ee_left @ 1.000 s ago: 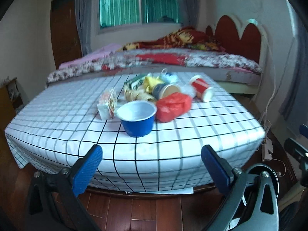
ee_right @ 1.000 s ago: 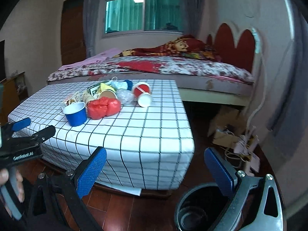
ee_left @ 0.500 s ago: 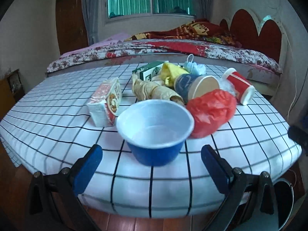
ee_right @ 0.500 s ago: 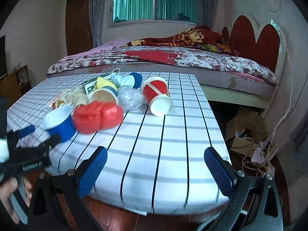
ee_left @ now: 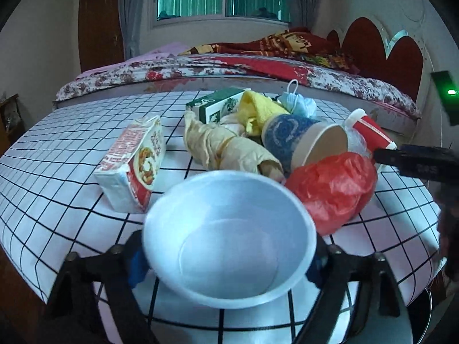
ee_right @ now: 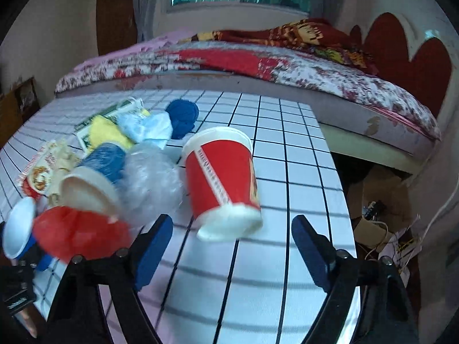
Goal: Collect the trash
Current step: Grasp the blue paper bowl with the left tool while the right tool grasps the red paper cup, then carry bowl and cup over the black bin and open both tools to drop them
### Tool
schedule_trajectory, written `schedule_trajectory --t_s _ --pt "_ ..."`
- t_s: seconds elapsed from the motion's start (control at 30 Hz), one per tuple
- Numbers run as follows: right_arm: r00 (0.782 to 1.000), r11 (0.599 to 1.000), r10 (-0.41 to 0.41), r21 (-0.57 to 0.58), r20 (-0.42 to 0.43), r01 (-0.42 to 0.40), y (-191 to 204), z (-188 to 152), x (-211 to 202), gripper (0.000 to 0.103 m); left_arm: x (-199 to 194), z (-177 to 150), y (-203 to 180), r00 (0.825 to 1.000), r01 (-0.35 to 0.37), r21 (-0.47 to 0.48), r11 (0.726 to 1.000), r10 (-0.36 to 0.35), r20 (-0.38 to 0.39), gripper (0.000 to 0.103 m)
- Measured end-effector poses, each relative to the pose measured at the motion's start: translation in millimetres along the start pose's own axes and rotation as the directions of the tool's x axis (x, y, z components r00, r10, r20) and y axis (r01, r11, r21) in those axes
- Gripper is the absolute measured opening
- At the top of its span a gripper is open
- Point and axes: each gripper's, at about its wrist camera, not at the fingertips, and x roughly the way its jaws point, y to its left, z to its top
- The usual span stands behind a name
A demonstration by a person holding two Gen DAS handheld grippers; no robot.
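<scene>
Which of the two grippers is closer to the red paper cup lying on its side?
The right gripper: the red paper cup lies just ahead of its closing jaws. The left gripper is closing around the blue bowl instead.

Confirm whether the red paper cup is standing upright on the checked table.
No: the red paper cup lies tipped on its side on the checked table.

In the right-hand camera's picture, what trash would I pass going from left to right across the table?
Blue bowl → red plastic bag → clear crumpled plastic → red paper cup lying on its side, then bare checked tablecloth.
</scene>
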Motion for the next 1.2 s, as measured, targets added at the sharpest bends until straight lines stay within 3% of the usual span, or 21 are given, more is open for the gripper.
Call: schedule_trajectory --t_s 0.1,0.13,0.3,0.47,0.63,0.8,0.87,1.0,1.2 --pt "1.000 0.999 0.011 -0.030 -0.023 -0.012 -0.2 0.9 10.3 0.078 0.4 0.8 1.0 1.000 0.013 -0.005 1.000 -0.013 0.002 0.080" --pt "0.999 0.999 0.029 -0.032 -0.027 -0.029 -0.6 0.0 10.8 0.057 -0.7 0.4 1.4 1.000 0.017 -0.006 1.000 -0.017 0.004 0.080" --pt "0.999 0.999 0.037 -0.021 0.035 -0.037 -5.4 -8.9 -13.1 0.057 -15.0 -0.1 6.1 0.999 0.015 -0.007 1.000 -0.015 0.041 0.079" --pt "0.990 1.000 0.022 -0.009 0.142 -0.021 -13.9 -36.4 -74.2 0.057 -51.3 -1.2 3.9 0.995 0.025 -0.004 1.000 -0.025 0.098 0.079" --pt "0.976 0.999 -0.011 0.044 0.215 0.002 -33.0 -77.4 -143.3 0.058 -88.2 -5.5 -23.5 0.986 0.081 0.050 0.995 -0.088 0.141 0.079" --pt "0.966 0.991 -0.090 0.115 0.243 0.064 -56.3 -126.1 -202.4 0.058 -118.6 -15.4 -69.9 0.965 0.191 0.146 0.971 -0.213 0.155 0.079" --pt "0.965 0.986 -0.118 0.140 0.234 0.086 -65.5 -148.2 -219.5 0.058 -129.9 -23.4 -94.2 0.947 0.250 0.203 0.947 -0.282 0.151 0.079" --pt "0.971 0.973 -0.166 0.186 0.171 0.134 -86.9 -198.7 -239.8 0.058 -144.9 -41.1 -140.7 0.897 0.387 0.297 0.873 -0.432 0.099 0.079" --pt "0.979 0.954 -0.196 0.241 0.056 0.177 -121.3 -267.0 -246.5 0.058 -144.2 -73.4 -207.4 0.802 0.566 0.386 0.728 -0.594 -0.057 0.079"
